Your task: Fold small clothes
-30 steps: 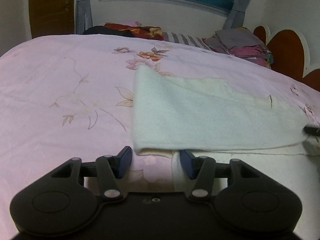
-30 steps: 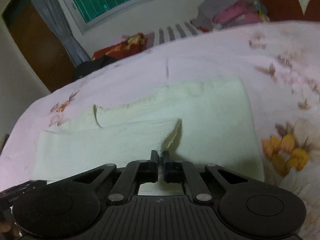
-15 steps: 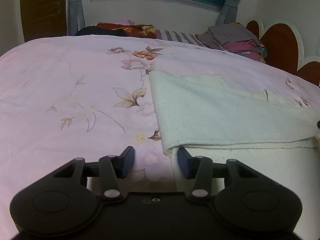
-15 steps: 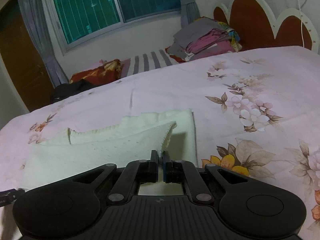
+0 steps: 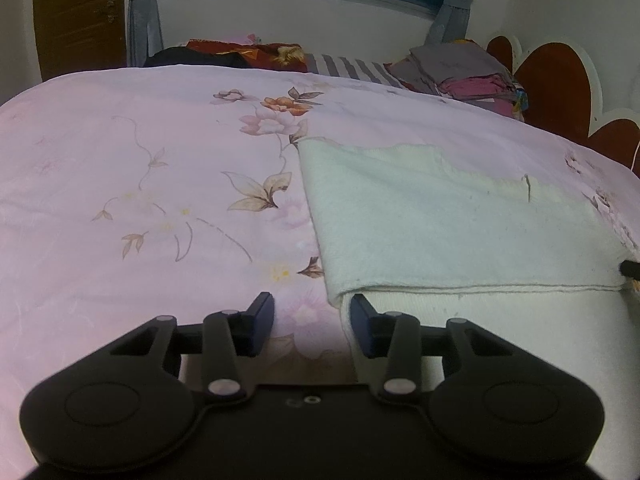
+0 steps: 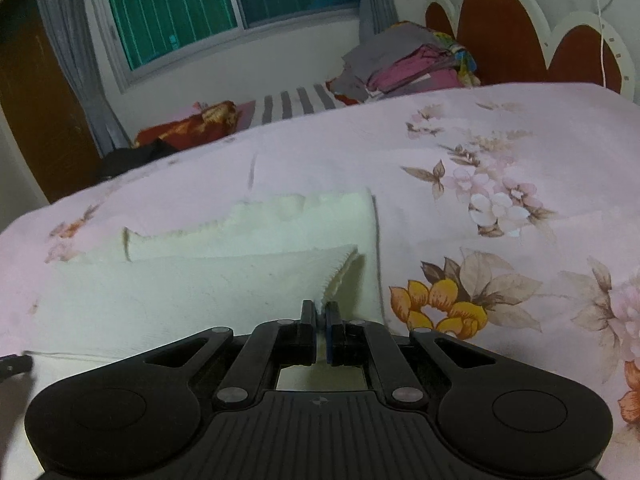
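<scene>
A home bedroom: a bed [image 5: 160,184] with a flowered pink sheet, a scalloped headboard [image 6: 512,40], a curtained window [image 6: 224,4], piled clothes [image 6: 408,64].

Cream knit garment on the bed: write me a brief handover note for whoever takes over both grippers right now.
Right gripper: shut on a corner of the cream knit garment, holding that corner slightly lifted.
Left gripper: open, its jaws have just been closing; the near left corner of the garment's fold sits by its right finger, not pinched.
Garment: lies on the pink floral bedspread, one layer folded over another, fold edge nearest the grippers.
Done: apparently a first fold.
Left: probably grip the left corner, fold again, smooth flat.
</scene>
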`<action>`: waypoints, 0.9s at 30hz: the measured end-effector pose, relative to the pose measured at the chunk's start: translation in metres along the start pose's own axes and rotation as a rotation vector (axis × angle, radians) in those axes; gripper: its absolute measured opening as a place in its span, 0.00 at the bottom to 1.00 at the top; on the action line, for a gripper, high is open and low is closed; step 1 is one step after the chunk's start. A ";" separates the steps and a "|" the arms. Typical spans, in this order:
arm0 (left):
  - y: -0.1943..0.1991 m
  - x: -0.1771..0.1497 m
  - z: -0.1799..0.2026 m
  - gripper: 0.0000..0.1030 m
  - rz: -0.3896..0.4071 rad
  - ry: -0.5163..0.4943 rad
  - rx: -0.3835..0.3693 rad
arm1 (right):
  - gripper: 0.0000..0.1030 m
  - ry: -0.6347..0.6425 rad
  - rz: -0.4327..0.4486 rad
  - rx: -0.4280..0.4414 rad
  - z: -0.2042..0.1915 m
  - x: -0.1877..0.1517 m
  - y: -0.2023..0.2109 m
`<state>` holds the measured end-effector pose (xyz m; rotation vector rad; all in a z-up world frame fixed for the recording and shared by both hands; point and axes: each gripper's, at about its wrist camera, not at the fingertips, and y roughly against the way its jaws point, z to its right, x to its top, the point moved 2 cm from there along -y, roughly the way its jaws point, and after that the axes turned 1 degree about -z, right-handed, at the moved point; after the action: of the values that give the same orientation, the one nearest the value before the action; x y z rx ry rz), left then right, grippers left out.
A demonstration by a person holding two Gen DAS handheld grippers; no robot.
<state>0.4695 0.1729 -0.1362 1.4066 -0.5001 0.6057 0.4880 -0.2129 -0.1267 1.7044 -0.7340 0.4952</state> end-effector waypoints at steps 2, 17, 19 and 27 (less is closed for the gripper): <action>0.000 -0.001 0.000 0.40 0.000 -0.001 -0.001 | 0.03 -0.007 -0.028 -0.005 0.004 -0.003 -0.009; -0.015 0.011 0.045 0.55 0.064 -0.042 -0.138 | 0.27 0.205 -0.023 0.028 -0.041 -0.003 -0.015; -0.011 0.009 0.036 0.55 0.057 -0.017 -0.170 | 0.27 0.201 -0.068 -0.028 -0.030 -0.010 -0.024; -0.043 0.077 0.040 0.60 0.107 -0.037 -0.176 | 0.27 0.199 -0.035 0.057 -0.052 0.023 -0.032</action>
<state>0.5569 0.1376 -0.1143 1.2316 -0.6461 0.6067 0.5298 -0.1625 -0.1204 1.6894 -0.5500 0.6566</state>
